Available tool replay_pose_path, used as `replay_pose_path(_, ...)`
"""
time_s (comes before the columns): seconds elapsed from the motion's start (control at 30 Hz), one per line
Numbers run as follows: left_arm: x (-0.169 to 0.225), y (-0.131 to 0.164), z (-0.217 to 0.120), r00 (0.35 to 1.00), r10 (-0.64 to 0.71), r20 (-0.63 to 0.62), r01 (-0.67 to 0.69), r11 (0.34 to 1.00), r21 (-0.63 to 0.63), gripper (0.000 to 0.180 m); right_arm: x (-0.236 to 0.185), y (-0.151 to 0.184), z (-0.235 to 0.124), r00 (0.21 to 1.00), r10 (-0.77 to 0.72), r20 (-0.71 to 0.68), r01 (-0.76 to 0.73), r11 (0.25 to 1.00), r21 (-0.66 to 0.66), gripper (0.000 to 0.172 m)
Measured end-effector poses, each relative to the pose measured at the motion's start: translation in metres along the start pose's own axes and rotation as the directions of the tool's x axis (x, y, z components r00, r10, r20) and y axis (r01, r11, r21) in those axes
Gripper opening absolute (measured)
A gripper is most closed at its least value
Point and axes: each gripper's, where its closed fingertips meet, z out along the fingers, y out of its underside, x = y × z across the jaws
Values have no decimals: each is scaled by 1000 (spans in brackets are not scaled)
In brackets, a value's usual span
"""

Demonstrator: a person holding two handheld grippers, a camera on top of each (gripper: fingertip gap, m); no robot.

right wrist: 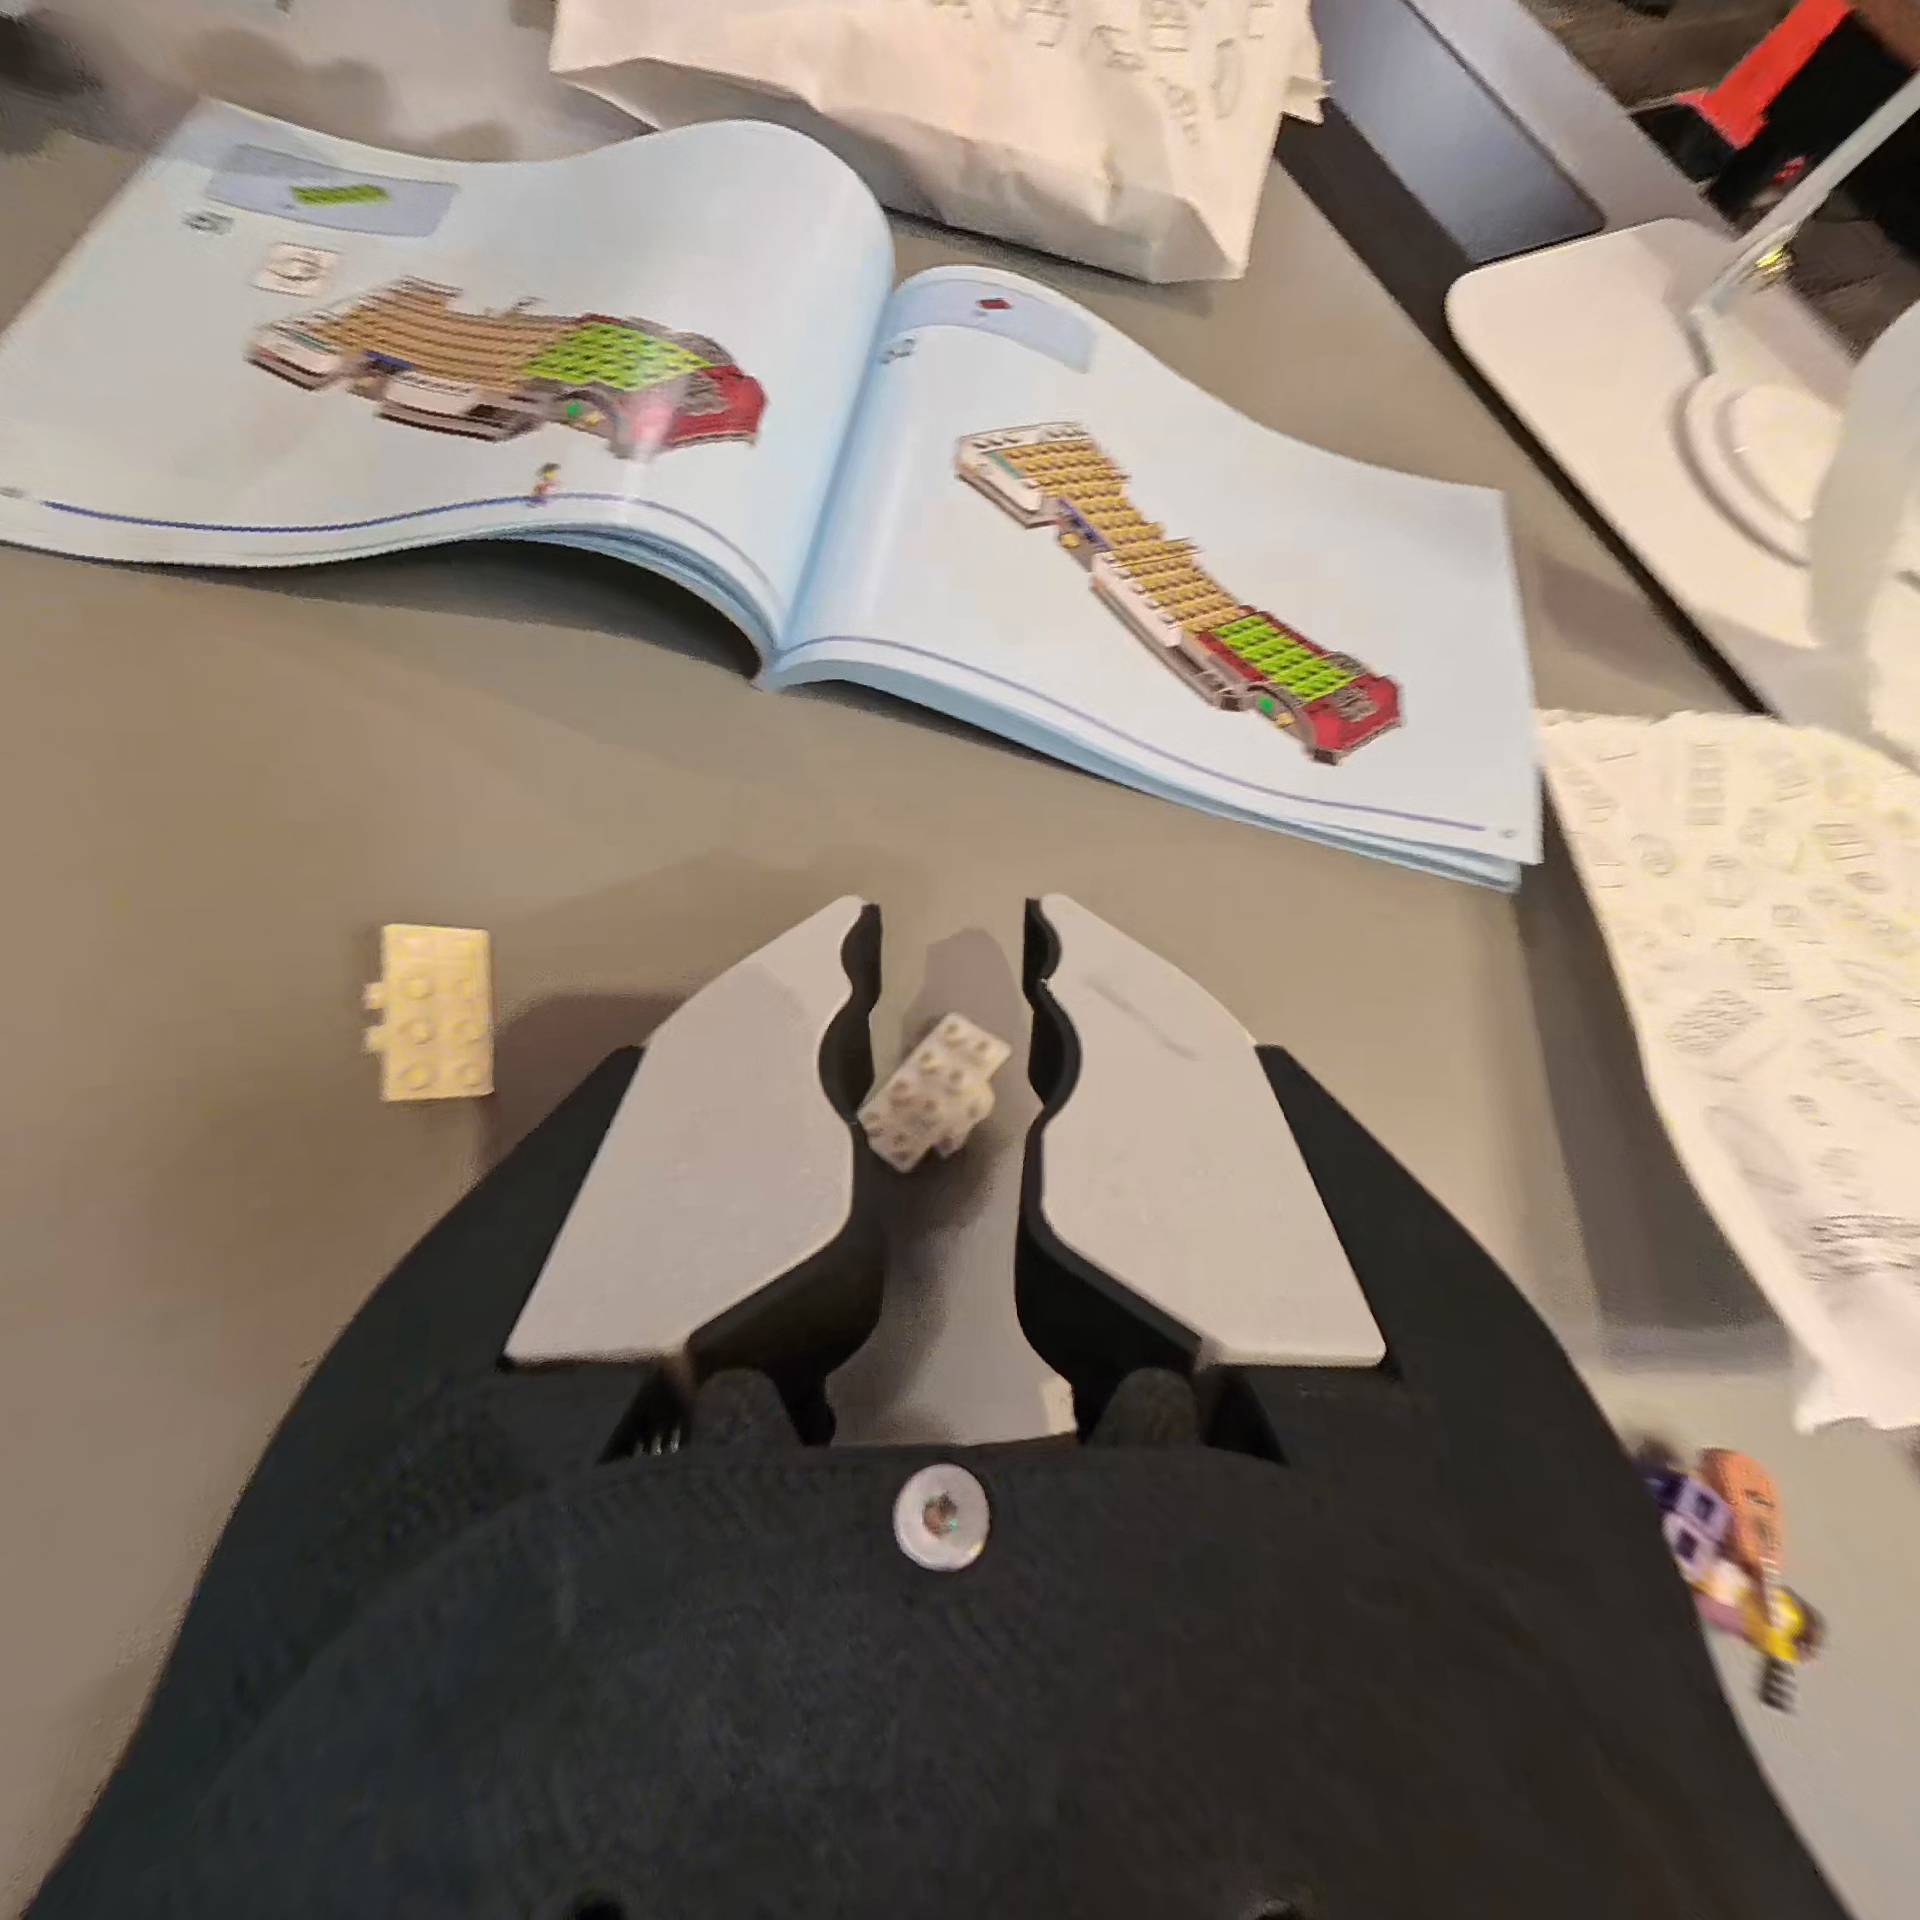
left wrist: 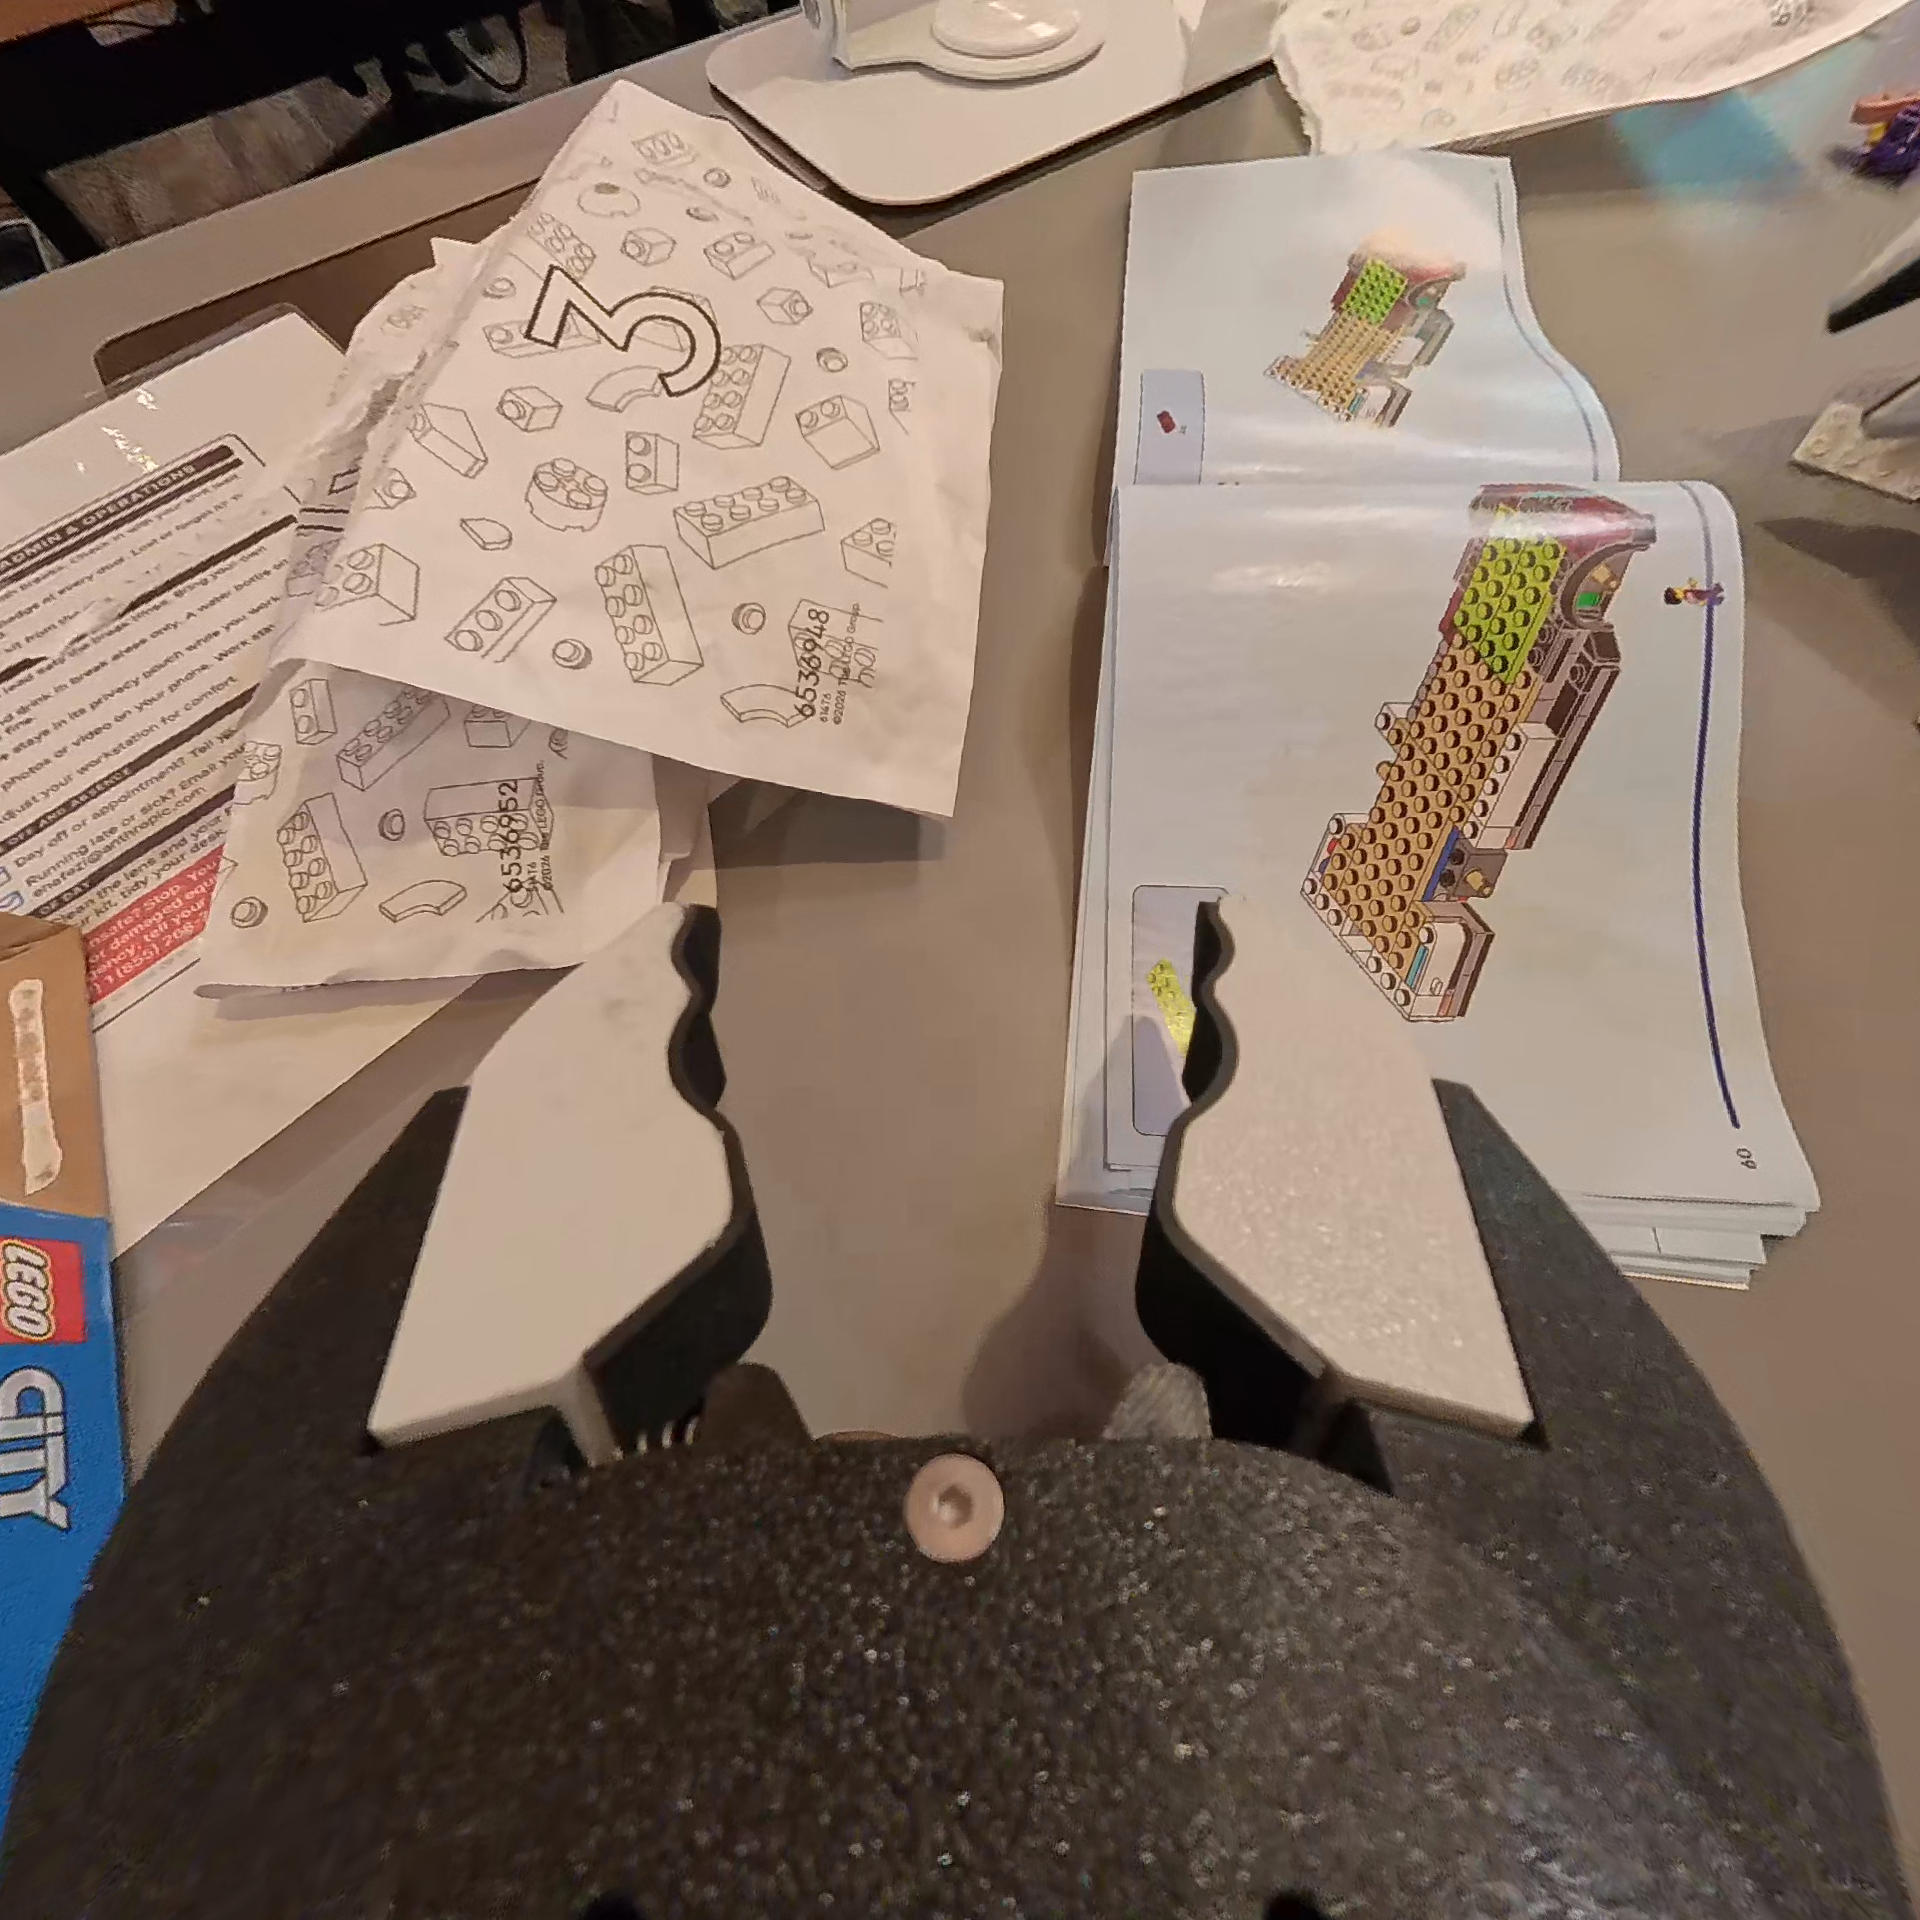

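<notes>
In the left wrist view, the left gripper (left wrist: 951, 997) hung over the grey table (left wrist: 894, 1091) with its jaws spread wide and nothing between them but bare tabletop. Its left fingertip lay just in front of a pile of crumpled white paper bags (left wrist: 644, 540) printed with outlines of bricks. Its right fingertip overlapped the near corner of an open instruction booklet (left wrist: 1299, 810) whose pale blue pages showed a tan, green and dark red model. At the left edge sat a printed sheet (left wrist: 125, 623) and the corner of a blue box (left wrist: 42, 1455). A flat white stand base (left wrist: 935, 114) lay at the top.

In the right wrist view, the right gripper (right wrist: 951, 935) had its jaws partly open, with a narrow gap between the tips. A small white brick piece (right wrist: 930, 1101) lay tilted on the table (right wrist: 416, 748) between the fingers, close against the left finger and clear of the right one; it was not clamped. A cream flat plate (right wrist: 431, 1013) lay on the table well to the left of the gripper. The open booklet (right wrist: 1143, 582) lay beyond the fingertips. Crumpled printed paper (right wrist: 1745, 987) lay to the right, and a blurred cluster of purple and orange pieces (right wrist: 1735, 1558) sat at the lower right.
</notes>
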Motion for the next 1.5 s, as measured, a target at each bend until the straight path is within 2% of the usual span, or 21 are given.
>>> replay_pose_path(0.1,2,-1,0,1000,5,-13,-5,1000,15,89,-9,1,-2,997,52,65,-55,998,34,27)
replay_pose_path(0.47,8,-2,1,998,35,-45,-34,999,22,87,-6,-2,-6,990,100,98,-107,992,66,31)
replay_pose_path(1.5,5,0,1,999,44,-28,-44,999,5,85,-9,3,0,990,89,106,-91,996,18,32)
